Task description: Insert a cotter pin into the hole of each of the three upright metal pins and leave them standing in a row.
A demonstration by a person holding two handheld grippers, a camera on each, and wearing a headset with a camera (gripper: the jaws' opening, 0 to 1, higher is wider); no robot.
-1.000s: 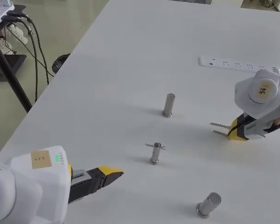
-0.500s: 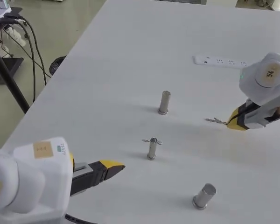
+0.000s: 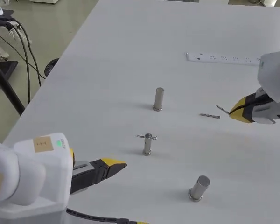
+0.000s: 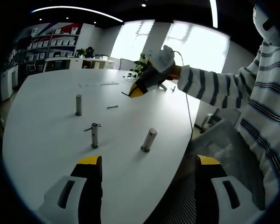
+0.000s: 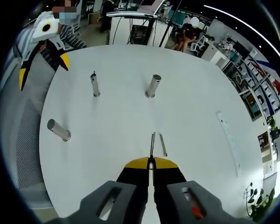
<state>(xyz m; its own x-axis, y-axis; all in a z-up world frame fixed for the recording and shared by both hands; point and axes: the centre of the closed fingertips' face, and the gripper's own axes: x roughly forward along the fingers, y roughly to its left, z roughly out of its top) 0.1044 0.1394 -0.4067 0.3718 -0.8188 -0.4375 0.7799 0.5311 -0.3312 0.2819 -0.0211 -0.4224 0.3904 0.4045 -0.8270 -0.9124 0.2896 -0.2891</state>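
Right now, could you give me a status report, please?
Left gripper open. Right gripper shut on cotter pin. Middle metal pin fitted; far pin, near pin bare. Spare cotter pin loose.

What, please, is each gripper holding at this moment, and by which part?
The right gripper holds a cotter pin by one end, the rest sticking out ahead of the fingers. The left gripper is open and holds nothing.

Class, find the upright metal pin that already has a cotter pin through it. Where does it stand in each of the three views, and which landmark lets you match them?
Head view: the fitted pin stands near the centre, the middle one of three.
Left gripper view: the fitted pin stands left of centre.
Right gripper view: the fitted pin stands at upper left.
Shared landmark: the white power strip.
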